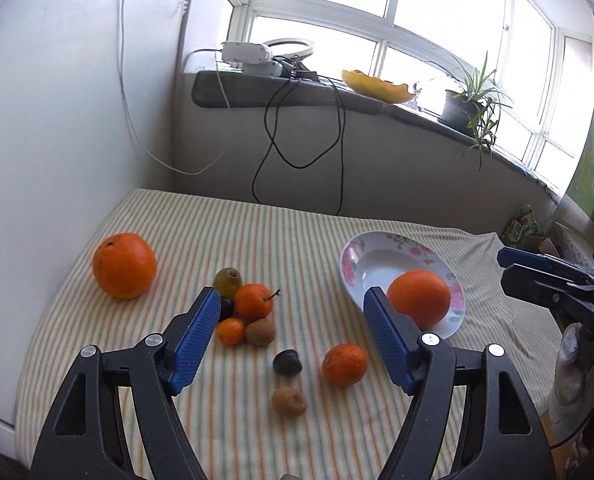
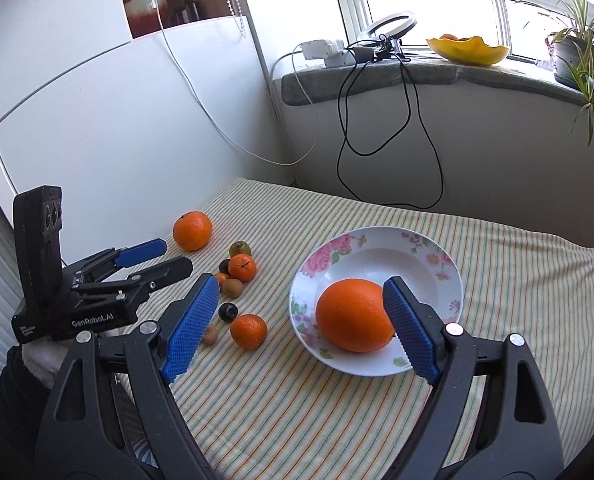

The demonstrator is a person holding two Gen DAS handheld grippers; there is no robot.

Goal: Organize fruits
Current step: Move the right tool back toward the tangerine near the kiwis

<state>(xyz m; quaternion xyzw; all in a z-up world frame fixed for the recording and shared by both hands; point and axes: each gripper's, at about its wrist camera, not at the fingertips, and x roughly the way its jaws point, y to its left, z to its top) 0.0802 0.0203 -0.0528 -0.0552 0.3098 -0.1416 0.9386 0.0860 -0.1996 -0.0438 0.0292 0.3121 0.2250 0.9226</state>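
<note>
A floral white plate [image 2: 429, 264] [image 1: 357, 256] holds one large orange [image 2: 355, 316] [image 1: 419, 294]. A second large orange [image 1: 124, 265] [image 2: 192, 230] lies far left on the striped cloth. Between them lie tangerines [image 1: 253, 301] [image 1: 344, 365], kiwis [image 1: 260, 332] [image 1: 289, 401], a dark plum [image 1: 287, 362] and a green fruit [image 1: 228, 281]. My left gripper [image 1: 293, 332] is open and empty above the small fruits; it also shows in the right wrist view [image 2: 165, 258]. My right gripper [image 2: 301, 320] is open and empty, just short of the plate.
The striped cloth [image 1: 257, 232] covers the table against a white wall at left. Behind is a window sill [image 2: 377, 76] with black cables hanging down, a yellow bowl [image 2: 469, 50] and a potted plant [image 2: 573, 52].
</note>
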